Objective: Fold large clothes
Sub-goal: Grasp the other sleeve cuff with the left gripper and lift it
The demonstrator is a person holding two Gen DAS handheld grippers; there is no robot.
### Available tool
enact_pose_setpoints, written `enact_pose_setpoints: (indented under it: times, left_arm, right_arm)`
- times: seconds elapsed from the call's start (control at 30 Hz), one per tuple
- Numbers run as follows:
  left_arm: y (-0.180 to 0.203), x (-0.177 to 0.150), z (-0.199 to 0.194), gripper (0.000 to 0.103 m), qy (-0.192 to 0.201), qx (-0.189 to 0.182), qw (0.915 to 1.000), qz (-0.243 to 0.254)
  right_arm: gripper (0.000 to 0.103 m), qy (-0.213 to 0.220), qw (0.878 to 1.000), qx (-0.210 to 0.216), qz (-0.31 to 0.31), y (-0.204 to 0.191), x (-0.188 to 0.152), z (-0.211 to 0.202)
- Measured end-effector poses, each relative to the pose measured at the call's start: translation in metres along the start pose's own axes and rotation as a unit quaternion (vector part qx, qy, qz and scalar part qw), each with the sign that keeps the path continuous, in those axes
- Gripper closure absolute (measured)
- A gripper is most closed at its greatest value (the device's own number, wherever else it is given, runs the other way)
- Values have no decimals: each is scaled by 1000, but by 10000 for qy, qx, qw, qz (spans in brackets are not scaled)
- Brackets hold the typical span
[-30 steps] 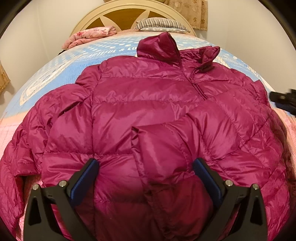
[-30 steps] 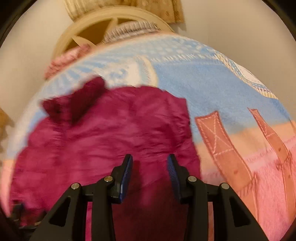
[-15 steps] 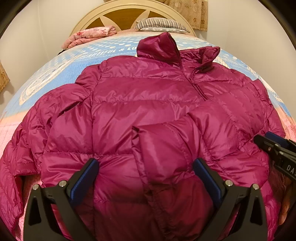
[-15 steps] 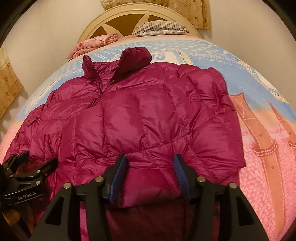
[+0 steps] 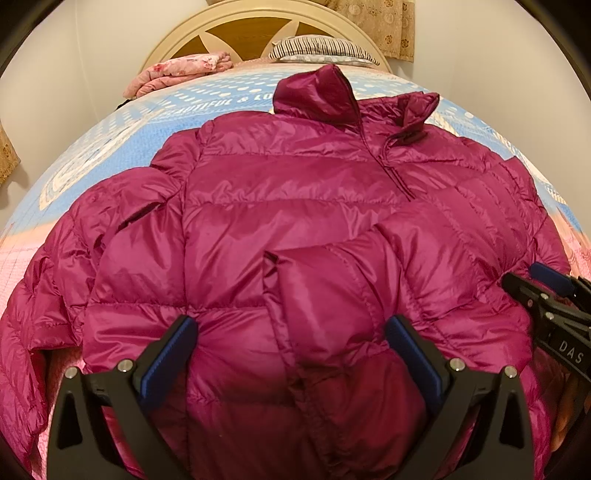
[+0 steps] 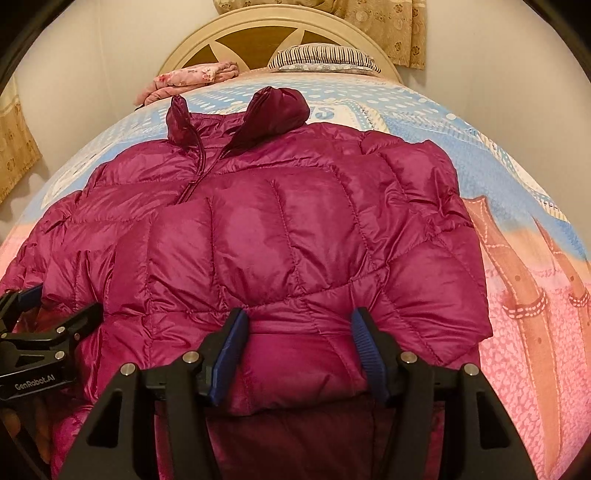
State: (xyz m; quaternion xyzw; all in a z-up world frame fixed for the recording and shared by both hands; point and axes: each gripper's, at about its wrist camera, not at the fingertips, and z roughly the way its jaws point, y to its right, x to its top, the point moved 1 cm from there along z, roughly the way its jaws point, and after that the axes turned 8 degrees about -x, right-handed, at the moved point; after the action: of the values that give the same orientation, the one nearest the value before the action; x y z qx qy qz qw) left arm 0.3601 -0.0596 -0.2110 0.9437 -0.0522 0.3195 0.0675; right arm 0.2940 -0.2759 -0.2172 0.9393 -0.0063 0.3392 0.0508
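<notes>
A magenta puffer jacket (image 5: 295,206) lies front up on the bed, collar towards the headboard, with one sleeve folded across its chest. My left gripper (image 5: 291,354) hovers open and wide over the jacket's lower front, holding nothing. In the right wrist view the jacket (image 6: 295,221) fills the middle. My right gripper (image 6: 300,347) stands open at the folded sleeve's lower edge, and a puff of fabric bulges between its blue pads (image 6: 232,350). Each gripper shows in the other's view: the right gripper (image 5: 546,295) at the right edge, the left gripper (image 6: 37,306) at the left.
The bed carries a blue and pink patterned blanket (image 6: 517,295). At its head stand a cream headboard (image 5: 258,22), a striped pillow (image 5: 321,48) and a folded pink floral cloth (image 5: 177,70). Pale walls and a beige curtain (image 6: 14,155) close in the sides.
My right gripper swung from the bare blanket side onto the jacket's lower edge, sank, and its jaws widened. It now shows lower at the right edge of the left wrist view. My left gripper stayed put.
</notes>
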Motion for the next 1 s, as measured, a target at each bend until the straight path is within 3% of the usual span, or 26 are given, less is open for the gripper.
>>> enact_pose_setpoints:
  times: [0.1, 0.27, 0.6, 0.77, 0.83, 1.0]
  left_arm:
    - [0, 0, 0, 0, 3, -19, 10000, -14]
    - [-1, 0, 0, 0, -2, -38, 10000, -26]
    - [-3, 1, -1, 0, -86, -158, 9998, -24]
    - [-16, -4, -32, 0, -39, -347, 9994, 23]
    - [-25, -9, -54, 0, 126, -215, 9997, 10]
    - [-68, -32, -119, 0, 772, 622, 9950, 119]
  right_arm:
    - [43, -59, 9999, -106, -79, -3, 5, -9]
    - [43, 165, 9995, 246, -50, -20, 8, -31]
    - [39, 95, 9991, 165, -391, -41, -6, -10]
    - [38, 128, 9990, 172, -380, -42, -8, -9]
    - [38, 129, 9991, 189, -368, -41, -7, -9]
    - [38, 144, 9991, 220, -338, -38, -8, -10]
